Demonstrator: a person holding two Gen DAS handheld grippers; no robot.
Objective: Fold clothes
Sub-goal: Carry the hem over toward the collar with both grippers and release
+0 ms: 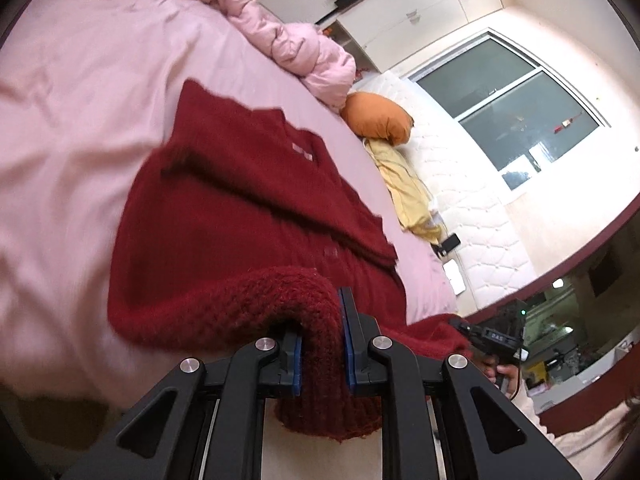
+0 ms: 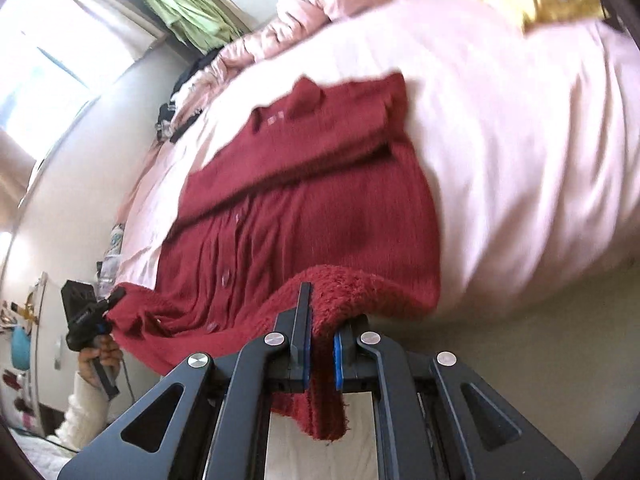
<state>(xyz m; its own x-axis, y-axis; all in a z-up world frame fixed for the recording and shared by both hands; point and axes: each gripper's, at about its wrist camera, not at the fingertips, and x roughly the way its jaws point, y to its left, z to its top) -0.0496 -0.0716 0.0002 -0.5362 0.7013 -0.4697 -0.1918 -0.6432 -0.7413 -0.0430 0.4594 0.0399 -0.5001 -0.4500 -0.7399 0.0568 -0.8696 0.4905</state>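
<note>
A dark red knitted cardigan [image 1: 248,200] lies buttoned side up on the pink bed sheet [image 1: 80,100], its sleeves folded across the chest. My left gripper [image 1: 323,340] is shut on the cardigan's bottom hem at one corner. My right gripper [image 2: 320,344] is shut on the hem at the other corner; the cardigan also shows in the right wrist view [image 2: 304,208]. Both corners are lifted off the bed. Each gripper shows in the other's view: the right gripper [image 1: 500,336] and the left gripper [image 2: 90,312], each at the hem's far end.
A pink puffer jacket [image 1: 296,40] lies at the far side of the bed. An orange pillow [image 1: 380,116] and a yellow cloth [image 1: 404,192] lie near a white quilted mattress [image 1: 472,200]. A phone [image 1: 450,244] rests there. A window [image 1: 516,112] is beyond.
</note>
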